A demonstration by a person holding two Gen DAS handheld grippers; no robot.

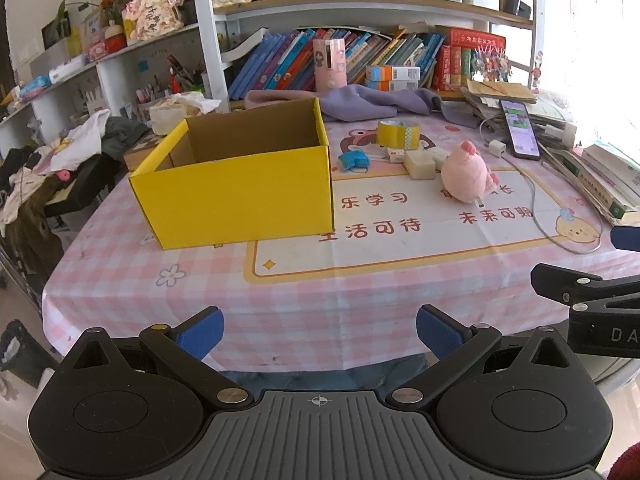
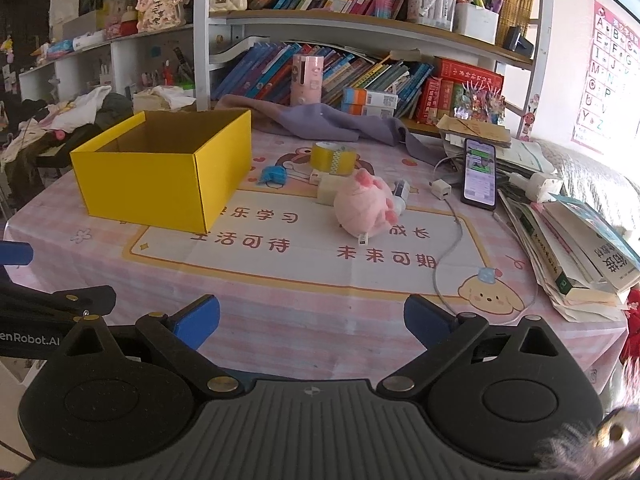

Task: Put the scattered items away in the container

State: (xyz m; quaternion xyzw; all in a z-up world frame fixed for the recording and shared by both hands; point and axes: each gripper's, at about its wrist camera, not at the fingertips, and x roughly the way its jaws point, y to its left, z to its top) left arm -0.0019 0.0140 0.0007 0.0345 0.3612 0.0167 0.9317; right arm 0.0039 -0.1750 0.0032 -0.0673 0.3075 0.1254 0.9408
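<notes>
Both hand-held grippers hang over the near edge of the table (image 1: 120, 264), tilted down toward it and side by side. The left gripper (image 1: 320, 334) has its blue fingers (image 1: 202, 334) spread wide with nothing between them; the right gripper (image 2: 312, 322) is likewise splayed and empty, its fingers (image 2: 426, 318) apart above the pink checked cloth.

The yellow cardboard box (image 1: 236, 196) stands upright and open-topped on the left part of the table, its long side running left to right across the left wrist view, one corner turned toward the right gripper. Nothing shows on the part of its inside that is in view.

Right of the box lies the pink plush toy (image 2: 366, 210), on its side, its feet pointing toward the right. Behind it, farther from the grippers, a roll of yellow tape (image 2: 334, 158) stands on its rim, its hole facing up. Just beside the plush, between it and the box, sit a pale square block (image 1: 420, 164) and a small blue item (image 1: 354, 160), which lies nearest the box's right wall. A phone (image 2: 479, 174) leans against a stack of papers at the right, its white charger (image 2: 440, 189) near the plush.
</notes>
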